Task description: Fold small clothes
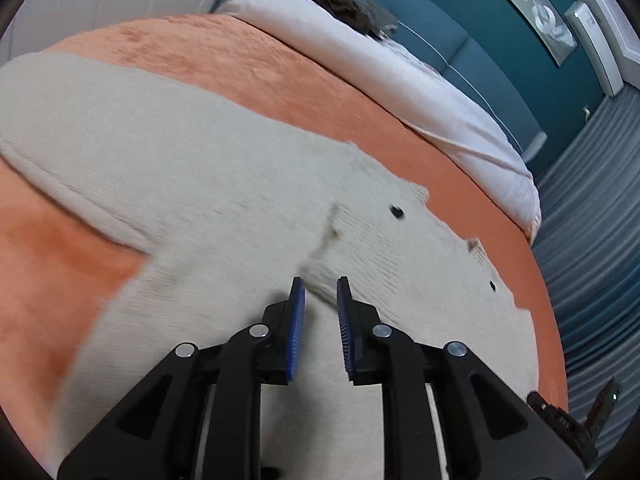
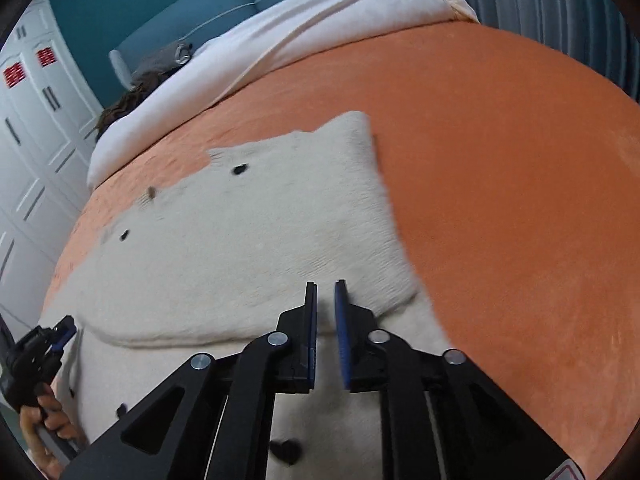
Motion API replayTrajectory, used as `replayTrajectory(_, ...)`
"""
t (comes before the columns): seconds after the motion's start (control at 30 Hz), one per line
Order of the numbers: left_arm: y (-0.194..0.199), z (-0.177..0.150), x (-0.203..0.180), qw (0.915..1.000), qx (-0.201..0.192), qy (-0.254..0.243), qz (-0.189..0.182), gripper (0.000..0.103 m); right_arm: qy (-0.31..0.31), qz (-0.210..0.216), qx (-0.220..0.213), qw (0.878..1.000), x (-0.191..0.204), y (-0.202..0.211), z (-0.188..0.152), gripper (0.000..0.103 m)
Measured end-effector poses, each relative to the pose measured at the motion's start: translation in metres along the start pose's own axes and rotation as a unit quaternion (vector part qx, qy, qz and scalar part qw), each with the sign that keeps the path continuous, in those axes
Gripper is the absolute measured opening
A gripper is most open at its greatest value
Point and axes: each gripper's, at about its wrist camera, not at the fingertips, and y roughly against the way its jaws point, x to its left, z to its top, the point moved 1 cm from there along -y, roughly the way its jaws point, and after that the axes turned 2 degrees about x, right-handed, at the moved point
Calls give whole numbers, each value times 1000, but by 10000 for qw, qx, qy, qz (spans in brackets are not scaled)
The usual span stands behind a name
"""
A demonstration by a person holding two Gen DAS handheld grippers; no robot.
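1. The left gripper (image 1: pixel 320 292) has its jaws a narrow gap apart, with nothing between the blue ribbed pads. It hangs just over the cream knitted cardigan (image 1: pixel 192 184); whether the tips touch the knit cannot be told.
2. The right gripper (image 2: pixel 326 294) is likewise slightly parted and holds nothing. Its tips sit above a folded edge of the same cardigan (image 2: pixel 248 240).
3. Both grippers tilt downward toward the bed. In the right wrist view a hand (image 2: pixel 44 420) grips the handle of the left gripper (image 2: pixel 60 330) at the lower left.
4. The cardigan lies spread on the orange bedspread (image 1: pixel 248 64), one part folded over the body. Its knit is soft and ribbed, with small dark buttons (image 1: pixel 396 211) along one scalloped edge.
5. The bedspread looks plush and velvety.
6. Beyond it lies a smooth white duvet (image 2: pixel 304 28), bunched along the far side of the bed.
7. Farther off stand a teal padded headboard (image 2: pixel 176 20) and white panelled wardrobe doors (image 2: pixel 36 128).
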Motion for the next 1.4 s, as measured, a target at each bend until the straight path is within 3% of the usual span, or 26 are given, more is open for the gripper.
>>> replayTrajectory(0.03,17,11,23,9996,-140,164,154,27,156,179,30,9997,13,7,-11,14)
replayTrajectory(0.1,41,31,67,9967,-334,517,539,52,453,414,136,9980,37,12,-36,15)
replayTrajectory(0.13,55,45,101,9927,-437,735,852,55,619,457,189,9969,46,14,-50,16)
replayTrajectory(0.2,72,67,156,9830,-516,1124,1356,56,882,520,311,9943,58,10,-75,21)
replayTrajectory(0.27,91,90,215,9681,-633,1644,1779,56,907,501,339,9940,58,9,-91,28)
replayTrajectory(0.37,111,115,276,9513,-951,2397,1687,55,834,608,344,9941,54,9,-90,36)
replayTrajectory(0.43,111,129,290,9440,-987,2638,1719,49,743,706,344,9941,48,8,-90,37)
replayTrajectory(0.47,107,134,292,9441,-953,2665,1689,36,704,743,330,9942,46,8,-90,37)
replayTrajectory(0.5,102,138,292,9455,-883,2668,1644,10,684,758,315,9943,46,7,-90,37)
replayTrajectory(0.57,96,146,277,9503,-849,2551,1573,10,695,791,275,9941,45,8,-92,40)
replayTrajectory(0.63,100,155,243,9620,-1028,2084,1432,8,712,824,256,9937,45,9,-93,43)
replayTrajectory(0.73,107,167,150,9836,-1208,1008,885,8,711,895,238,9932,46,8,-93,46)
replayTrajectory(0.8,111,163,76,9908,-1279,338,294,8,676,955,231,9929,45,8,-93,46)
replayTrajectory(0.9,101,130,-43,9905,-1051,-609,-636,8,596,1055,224,9924,42,9,-92,46)
replayTrajectory(0.93,89,111,-80,9887,-811,-852,-925,9,577,1078,224,9922,42,9,-92,46)
replayTrajectory(1.03,38,38,-154,9836,3,-1335,-1214,14,490,1195,222,9914,38,9,-92,46)
replayTrajectory(1.07,23,16,-165,9815,216,-1450,-1231,20,458,1234,224,9910,37,10,-92,46)
replayTrajectory(1.1,4,-14,-174,9797,492,-1544,-1178,33,418,1286,225,9906,36,10,-91,46)
replayTrajectory(1.17,-12,-52,-169,9804,772,-1454,-1085,43,359,1363,234,9897,34,10,-91,46)
replayTrajectory(1.23,-16,-76,-150,9836,946,-1128,-1044,45,306,1442,256,9887,32,12,-90,46)
replayTrajectory(1.3,-10,-79,-123,9877,963,-760,-969,47,253,1430,302,9889,31,16,-86,46)
replayTrajectory(1.4,3,-47,-79,9950,634,-445,-627,57,314,1232,86,9918,34,32,-67,52)
